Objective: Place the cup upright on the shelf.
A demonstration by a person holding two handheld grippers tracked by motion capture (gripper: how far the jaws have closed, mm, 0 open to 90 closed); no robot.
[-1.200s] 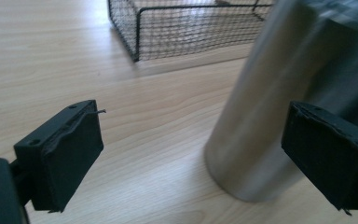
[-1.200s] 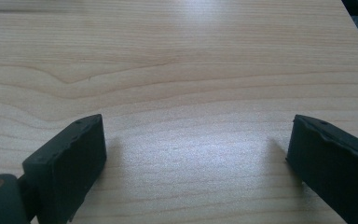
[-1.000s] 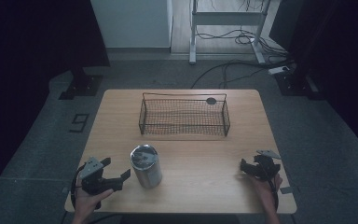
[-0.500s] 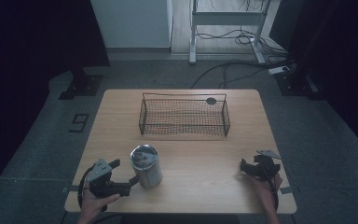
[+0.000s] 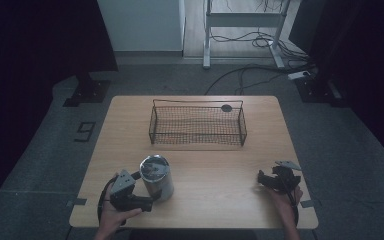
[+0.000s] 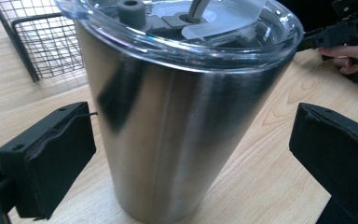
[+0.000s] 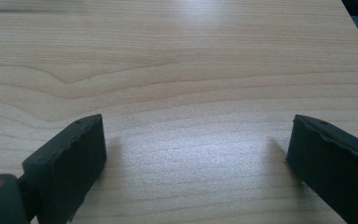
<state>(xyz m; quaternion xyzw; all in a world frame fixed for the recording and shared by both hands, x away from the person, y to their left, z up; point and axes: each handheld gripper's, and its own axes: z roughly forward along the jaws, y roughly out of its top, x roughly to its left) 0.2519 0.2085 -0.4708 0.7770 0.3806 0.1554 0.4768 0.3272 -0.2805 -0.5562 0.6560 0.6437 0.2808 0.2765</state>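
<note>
1. The steel tumbler (image 6: 182,126) stands upright on the worktop (image 5: 220,200), near its front-left part, with a clear lid pressed onto its rim. The wire basket (image 5: 198,125) sits well apart from it, toward the far edge.
2. The left gripper (image 6: 186,154) has its fingers (image 6: 51,158) spread wide with the tumbler between them. There is a clear gap on either side, so nothing is gripped yet. By my reading, the step in hand is closing on the cup.
3. To do that well, push the gripper a little further in first, so that the pads meet the widest line of the wall rather than its near curve (a smooth, tapered wall will squirt forward out of a shallow pinch).
4. Centre it before closing: in the left gripper view the left pad looks nearer the steel than the right one. If so, an uneven close would shove the tumbler sideways.
5. Grip the middle of the body, below the lid. A hold on the lid could pop it off.
6. Close slowly and keep the cup vertical when lifting, since what is inside cannot be told.
7. The right gripper (image 5: 274,180) rests low over bare worktop at the front right, fingers (image 7: 70,163) wide apart and empty (free to steady the tumbler if it slips).
</note>
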